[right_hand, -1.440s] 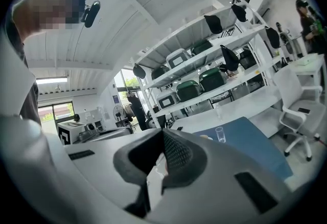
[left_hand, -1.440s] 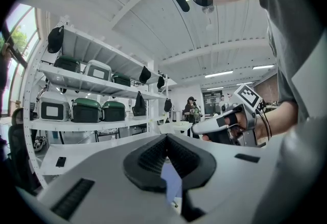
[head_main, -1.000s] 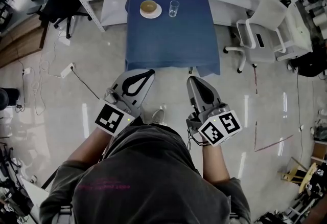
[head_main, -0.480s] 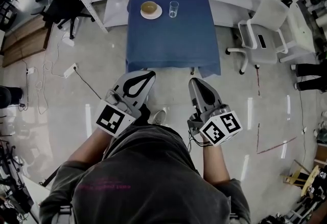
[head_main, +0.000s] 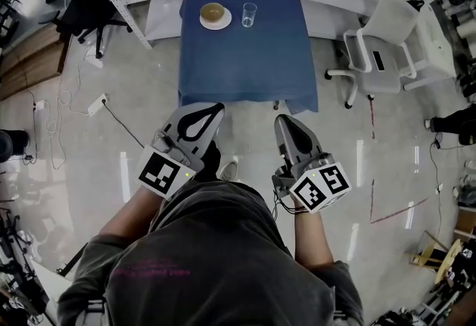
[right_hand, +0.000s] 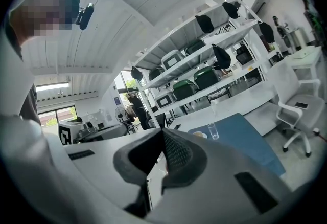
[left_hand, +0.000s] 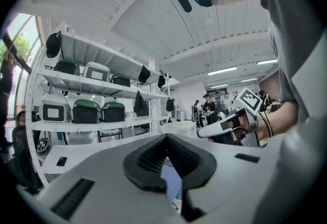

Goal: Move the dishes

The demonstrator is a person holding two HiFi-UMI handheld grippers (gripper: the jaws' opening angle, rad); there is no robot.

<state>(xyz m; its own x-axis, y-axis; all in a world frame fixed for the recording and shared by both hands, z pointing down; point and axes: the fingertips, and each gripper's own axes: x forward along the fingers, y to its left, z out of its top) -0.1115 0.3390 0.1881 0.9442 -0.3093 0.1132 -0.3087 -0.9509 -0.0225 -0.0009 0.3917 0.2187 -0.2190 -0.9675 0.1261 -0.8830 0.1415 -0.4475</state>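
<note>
Nothing moves since before: we keep left claw (head_main: 214, 106) and right claw (head_main: 281, 118) pressed together, empty; bowl (head_main: 213, 13) and glass (head_main: 249, 14) stand at the far edge of the bench (head_main: 245, 64).

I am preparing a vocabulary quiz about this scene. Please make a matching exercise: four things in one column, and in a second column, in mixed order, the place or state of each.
Things:
1. bowl
2. drinking glass
3. white office chair
4. left tool

Places or states:
A. shut, holding nothing
B. on the floor, right of the blue tablecloth
C. sits on a white plate
D. stands directly on the blue tablecloth

Pairs: 1-C, 2-D, 3-B, 4-A
</note>
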